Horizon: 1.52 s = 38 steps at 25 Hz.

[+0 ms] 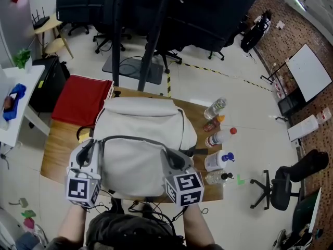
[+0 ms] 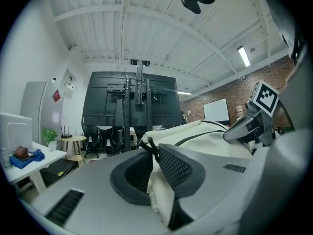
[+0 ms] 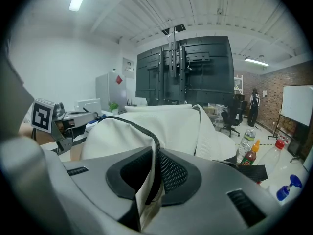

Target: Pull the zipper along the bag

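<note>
A cream backpack (image 1: 138, 139) lies on the wooden table (image 1: 57, 145), and a dark zipper (image 1: 130, 138) arcs across its top. At the bag's left end my left gripper (image 1: 95, 146) is shut. In the left gripper view this gripper (image 2: 155, 173) pinches cream material, with the black cord of the zipper pull (image 2: 149, 146) sticking out at the tips. My right gripper (image 1: 169, 155) grips the bag's right side. The right gripper view shows that gripper (image 3: 155, 173) shut on a fold of bag fabric with the zipper tape (image 3: 142, 131) running into it.
Several bottles (image 1: 218, 137) stand along the table's right edge, close to the right gripper. A red cushion (image 1: 80, 100) sits off the table's left corner. A black office chair (image 1: 283, 184) stands on the floor to the right, with dark screens and stands beyond the table.
</note>
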### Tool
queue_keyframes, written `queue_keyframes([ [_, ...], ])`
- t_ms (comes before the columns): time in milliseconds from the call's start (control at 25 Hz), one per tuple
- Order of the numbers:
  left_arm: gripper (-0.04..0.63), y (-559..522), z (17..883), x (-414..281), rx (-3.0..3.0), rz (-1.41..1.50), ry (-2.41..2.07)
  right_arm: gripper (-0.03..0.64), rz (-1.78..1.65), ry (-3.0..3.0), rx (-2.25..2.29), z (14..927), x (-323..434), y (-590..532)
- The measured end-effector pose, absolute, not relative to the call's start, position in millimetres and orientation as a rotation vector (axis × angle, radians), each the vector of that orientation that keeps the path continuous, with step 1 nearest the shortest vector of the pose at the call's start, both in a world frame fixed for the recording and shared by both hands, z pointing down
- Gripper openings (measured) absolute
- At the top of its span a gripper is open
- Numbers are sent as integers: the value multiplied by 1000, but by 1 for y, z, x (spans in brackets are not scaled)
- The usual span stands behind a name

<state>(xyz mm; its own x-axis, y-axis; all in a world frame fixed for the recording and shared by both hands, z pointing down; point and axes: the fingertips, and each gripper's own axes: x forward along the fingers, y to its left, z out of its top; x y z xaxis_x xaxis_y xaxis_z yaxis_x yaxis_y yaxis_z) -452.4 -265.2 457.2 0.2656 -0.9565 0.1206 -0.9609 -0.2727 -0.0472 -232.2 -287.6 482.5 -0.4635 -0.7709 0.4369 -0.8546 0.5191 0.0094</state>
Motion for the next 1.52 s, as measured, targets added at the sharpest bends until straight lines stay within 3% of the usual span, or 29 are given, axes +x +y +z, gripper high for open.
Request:
queue_keyframes([
  [1080, 58, -203, 520, -451, 2364, 92, -1864, 74, 263, -2408, 1320, 485, -229, -287],
  [1520, 60, -201, 509, -451, 2324, 111, -1882, 78, 240, -2434, 1320, 484, -228, -281],
])
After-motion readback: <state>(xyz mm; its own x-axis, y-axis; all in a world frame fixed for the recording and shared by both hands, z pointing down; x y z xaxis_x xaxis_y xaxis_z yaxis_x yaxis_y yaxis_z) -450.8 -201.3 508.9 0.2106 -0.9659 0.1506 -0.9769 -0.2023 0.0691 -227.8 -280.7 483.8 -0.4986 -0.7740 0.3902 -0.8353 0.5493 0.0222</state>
